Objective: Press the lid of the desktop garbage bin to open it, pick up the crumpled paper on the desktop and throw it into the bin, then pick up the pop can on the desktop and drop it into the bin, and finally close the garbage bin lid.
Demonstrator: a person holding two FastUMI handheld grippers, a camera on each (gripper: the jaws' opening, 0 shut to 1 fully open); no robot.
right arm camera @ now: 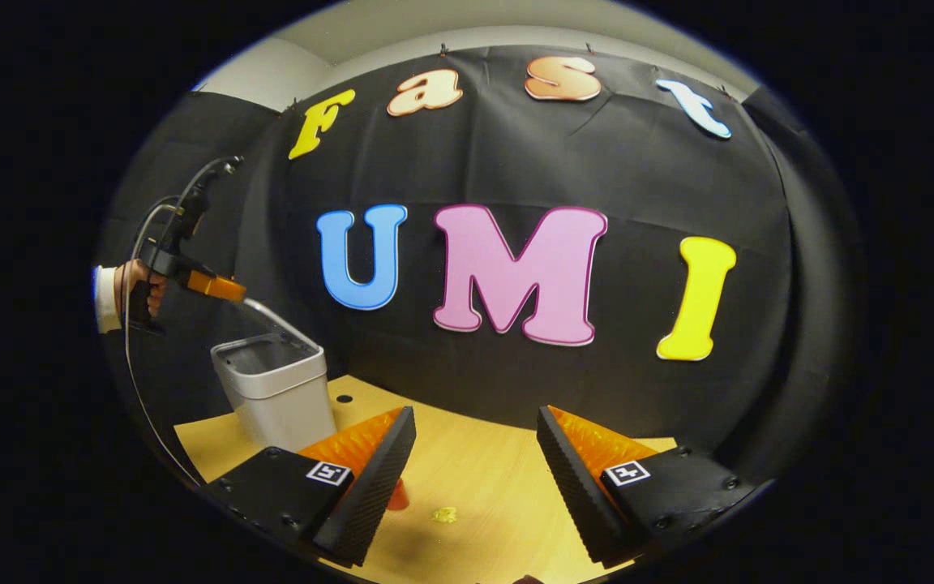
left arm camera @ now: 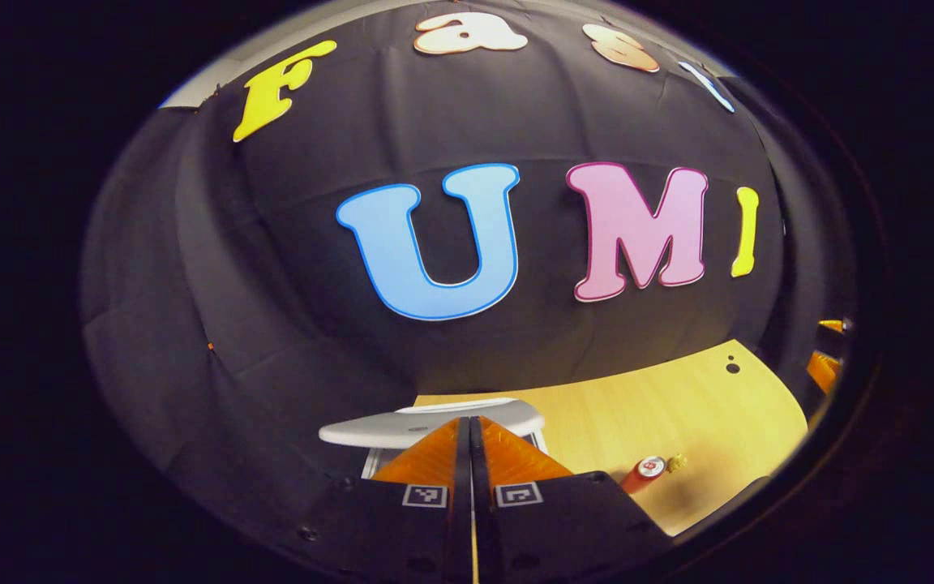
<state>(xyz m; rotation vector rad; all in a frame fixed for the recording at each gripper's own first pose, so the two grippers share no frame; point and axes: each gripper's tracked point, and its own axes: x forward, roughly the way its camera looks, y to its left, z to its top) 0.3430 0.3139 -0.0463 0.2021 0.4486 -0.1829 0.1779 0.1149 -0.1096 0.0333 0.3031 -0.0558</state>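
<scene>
In the left gripper view, my left gripper [left arm camera: 471,426] has its jaws pressed together with nothing between, the tips at the raised white lid [left arm camera: 432,424] of the bin; whether they touch it I cannot tell. My fingers hide most of the bin. The red pop can [left arm camera: 644,474] lies on the wooden table [left arm camera: 678,405], the small yellowish crumpled paper [left arm camera: 676,462] just beside it.

In the right gripper view, my right gripper [right arm camera: 475,442] is spread wide and holds nothing. The grey bin [right arm camera: 276,393] stands open at the left, the left gripper at its lid. My finger covers most of the can; the paper lies between my fingers.
</scene>
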